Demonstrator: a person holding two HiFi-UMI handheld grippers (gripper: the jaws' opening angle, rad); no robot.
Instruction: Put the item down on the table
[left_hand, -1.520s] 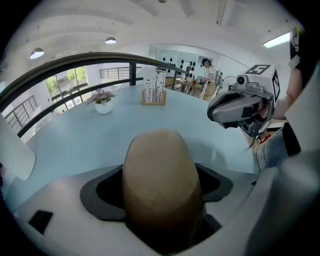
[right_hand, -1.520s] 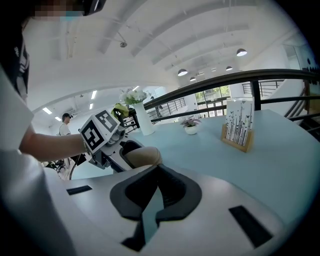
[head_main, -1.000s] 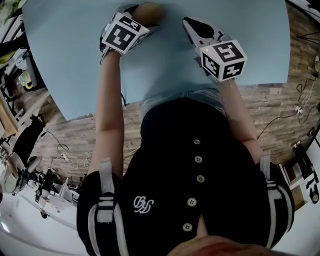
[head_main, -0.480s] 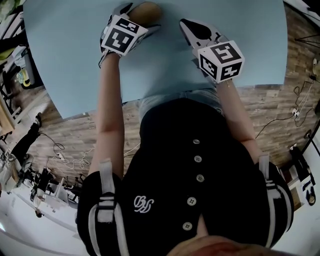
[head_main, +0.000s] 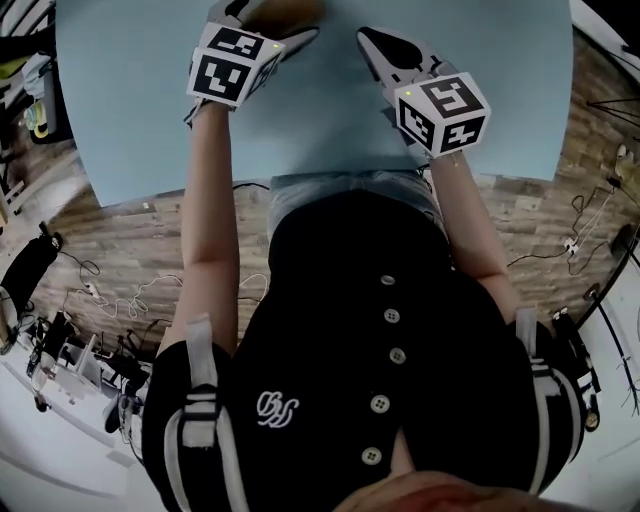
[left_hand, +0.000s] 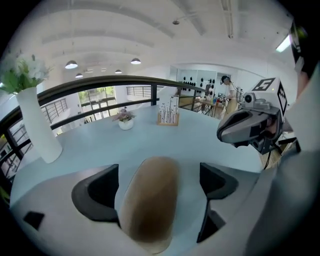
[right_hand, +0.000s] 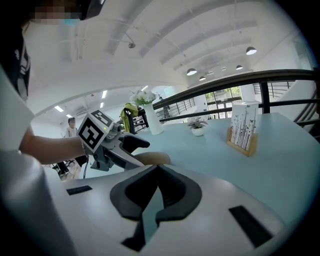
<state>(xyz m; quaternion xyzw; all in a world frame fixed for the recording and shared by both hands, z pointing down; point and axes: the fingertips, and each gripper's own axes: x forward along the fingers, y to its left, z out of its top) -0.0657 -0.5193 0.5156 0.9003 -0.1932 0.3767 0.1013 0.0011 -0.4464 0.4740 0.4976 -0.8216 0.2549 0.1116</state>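
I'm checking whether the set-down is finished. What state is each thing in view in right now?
Brown oblong loaf-like item: lying on the light blue table, between the left jaws, not clamped.
Left gripper: open, jaws have just been opening.
Right gripper: shut, empty.
Tall white vase of flowers: upright.
Wooden card holder: upright.

L gripper (left_hand: 155, 187): jaws just been opening, wide; tan item (left_hand: 150, 215) between, ungripped
R gripper (right_hand: 156, 180): jaws together, empty
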